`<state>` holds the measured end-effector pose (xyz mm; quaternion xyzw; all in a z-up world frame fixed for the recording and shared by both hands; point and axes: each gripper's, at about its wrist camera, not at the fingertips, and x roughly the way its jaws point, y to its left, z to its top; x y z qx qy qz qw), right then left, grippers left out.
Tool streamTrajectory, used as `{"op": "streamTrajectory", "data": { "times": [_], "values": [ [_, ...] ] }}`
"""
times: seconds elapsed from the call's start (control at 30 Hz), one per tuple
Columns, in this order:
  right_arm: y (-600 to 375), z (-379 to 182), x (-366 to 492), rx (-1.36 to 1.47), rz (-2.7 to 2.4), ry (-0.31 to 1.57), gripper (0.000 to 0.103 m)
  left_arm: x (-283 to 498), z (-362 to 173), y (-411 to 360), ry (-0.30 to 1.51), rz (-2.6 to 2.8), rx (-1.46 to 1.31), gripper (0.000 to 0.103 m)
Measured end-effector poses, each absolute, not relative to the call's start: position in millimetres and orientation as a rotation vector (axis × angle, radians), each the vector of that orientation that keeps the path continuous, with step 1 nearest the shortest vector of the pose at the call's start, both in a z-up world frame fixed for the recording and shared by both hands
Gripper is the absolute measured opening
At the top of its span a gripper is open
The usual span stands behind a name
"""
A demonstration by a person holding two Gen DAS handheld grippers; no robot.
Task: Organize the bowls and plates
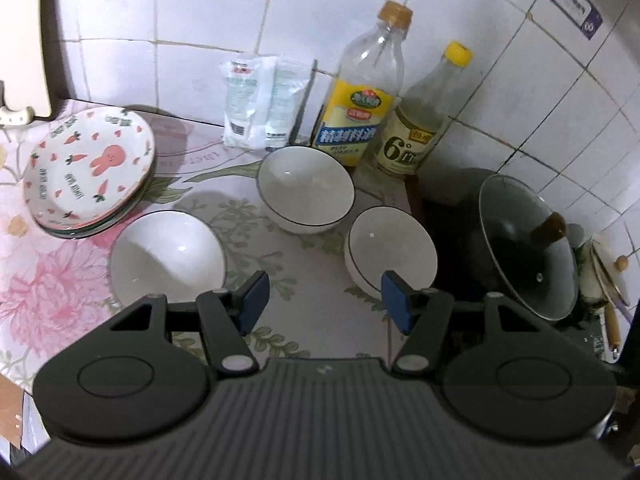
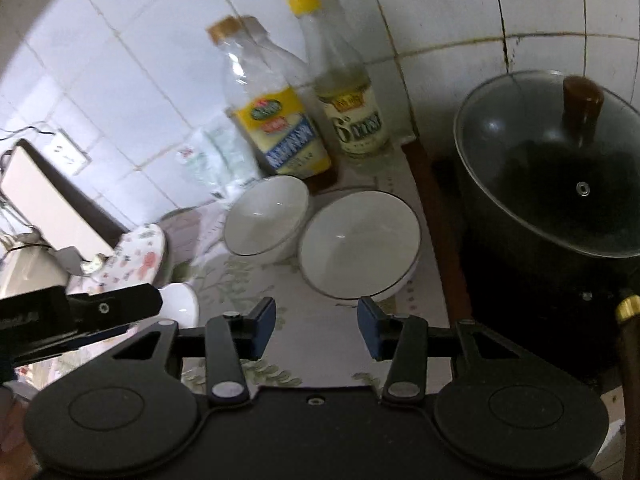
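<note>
Three white bowls with dark rims stand on the floral tablecloth: a left bowl [image 1: 167, 258], a far bowl [image 1: 306, 188] and a right bowl [image 1: 390, 250]. A stack of plates [image 1: 90, 168] with a pink rabbit print sits at the far left. My left gripper [image 1: 324, 304] is open and empty above the cloth, between the left and right bowls. My right gripper [image 2: 316, 326] is open and empty just in front of the right bowl [image 2: 360, 244]. The far bowl [image 2: 266, 216], the plates [image 2: 138, 256] and part of the left bowl [image 2: 180, 304] show there too.
Two bottles [image 1: 366, 84] [image 1: 424, 116] and a white packet [image 1: 262, 100] stand against the tiled wall. A dark pot with a glass lid [image 1: 524, 240] sits on a cooker at the right. The left gripper's body [image 2: 80, 316] shows at the left of the right wrist view.
</note>
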<state>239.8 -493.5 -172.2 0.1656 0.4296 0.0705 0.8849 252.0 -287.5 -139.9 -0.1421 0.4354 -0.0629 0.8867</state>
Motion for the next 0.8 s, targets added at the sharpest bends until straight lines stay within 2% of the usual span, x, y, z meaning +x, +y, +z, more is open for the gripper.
{"op": "streamTrajectory", "data": {
  "times": [0.2, 0.47, 0.6, 0.67, 0.7, 0.73, 0.8],
  "values": [
    [-501, -206, 264, 0.383, 0.071, 0.985, 0.051, 283, -163, -310, 0.944, -0.159, -0.285, 0.058],
    [-502, -235, 298, 0.403, -0.021, 1.010, 0.053, 328, -205, -331, 1.001, -0.161, -0.312, 0.055],
    [-500, -243, 304, 0.394, -0.048, 1.021, 0.050, 346, -227, -332, 1.046, -0.142, -0.338, 0.043],
    [-500, -247, 309, 0.390, -0.065, 1.036, 0.046, 355, -237, -329, 1.072, -0.129, -0.369, 0.036],
    [-499, -249, 312, 0.378, -0.075, 1.043, 0.040, 358, -241, -327, 1.081, -0.126, -0.378, 0.034],
    [-499, -252, 315, 0.367, -0.088, 1.050, 0.036, 360, -244, -327, 1.088, -0.122, -0.381, 0.033],
    [-499, -254, 319, 0.359, -0.085, 1.061, 0.034, 364, -248, -326, 1.096, -0.116, -0.388, 0.033]
  ]
}}
